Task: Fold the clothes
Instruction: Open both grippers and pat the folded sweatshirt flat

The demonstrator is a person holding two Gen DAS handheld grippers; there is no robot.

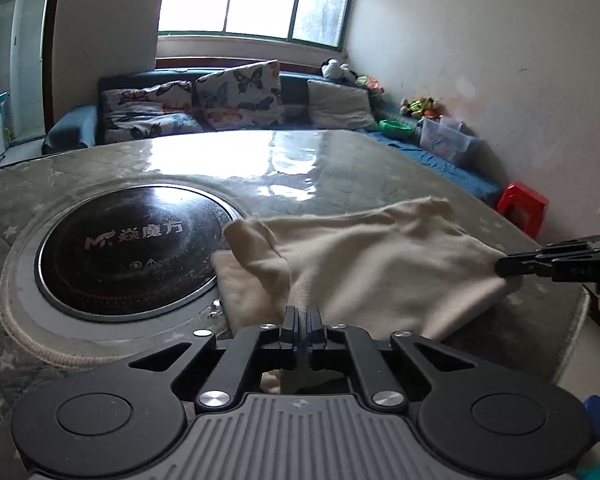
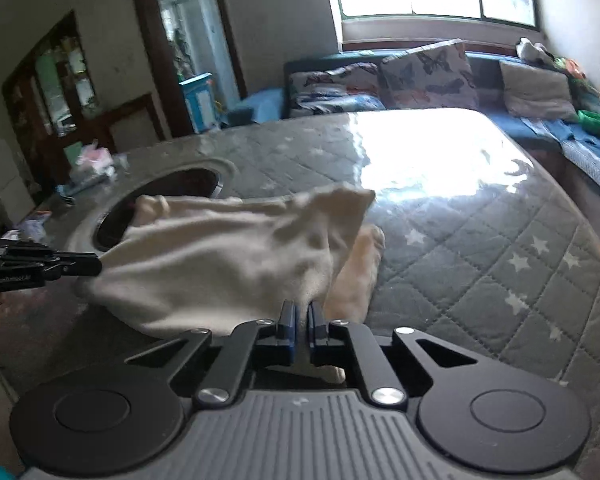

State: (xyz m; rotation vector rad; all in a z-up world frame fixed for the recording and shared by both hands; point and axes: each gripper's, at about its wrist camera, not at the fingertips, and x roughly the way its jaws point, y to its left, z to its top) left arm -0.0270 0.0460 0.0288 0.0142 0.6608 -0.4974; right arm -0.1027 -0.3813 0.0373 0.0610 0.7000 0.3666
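A cream-coloured garment lies partly lifted over the quilted grey table cover. My left gripper is shut on the garment's near edge, the cloth pinched between its blue pads. In the left wrist view my right gripper comes in from the right, clamped on another corner of the cloth. From the right wrist, my right gripper is shut on the garment, and my left gripper grips its far left corner. The cloth hangs stretched between the two, with a flap hanging down onto the table below.
A round black induction hob is set into the table left of the garment. Behind the table runs a blue sofa with butterfly cushions. A red stool stands at the right by the wall. Clutter lies at the table's far left.
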